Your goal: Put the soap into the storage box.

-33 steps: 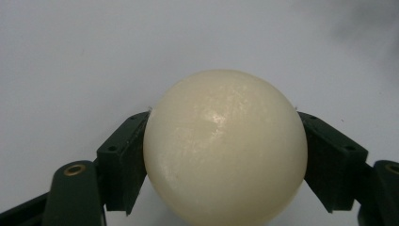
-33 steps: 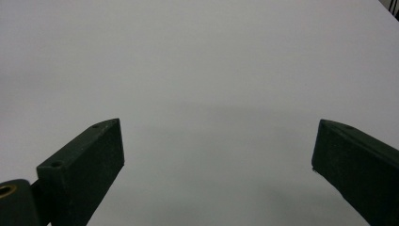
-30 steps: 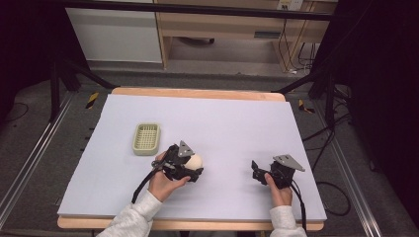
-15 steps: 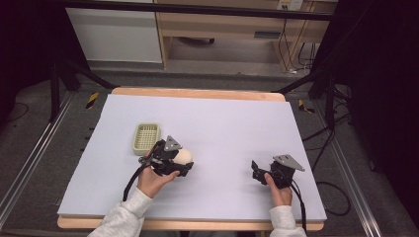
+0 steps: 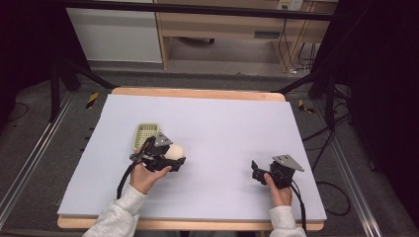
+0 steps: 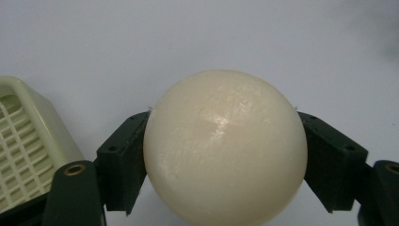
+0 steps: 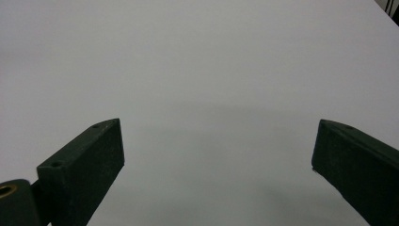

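A cream-white egg-shaped ball point(image 6: 225, 150) sits between the two black jaws of my left gripper point(image 6: 225, 162), whose pads press on both its sides. From above, the ball point(image 5: 174, 151) and left gripper point(image 5: 170, 157) are just right of a small pale green basket point(image 5: 146, 134) with a grid floor. That basket point(image 6: 23, 141) also appears at the left edge of the left gripper view, close beside the jaw. My right gripper point(image 5: 256, 172) rests near the table's front right, jaws wide apart over bare surface point(image 7: 216, 155), holding nothing.
The table is covered by a pale lavender sheet point(image 5: 222, 123) with a wooden rim point(image 5: 197, 93). Black cables trail from both grippers toward the front edge. Dark stands and rails flank the table on both sides.
My left gripper carried the ball leftward and slightly away from the person, ending next to the green basket. The right gripper stayed put.
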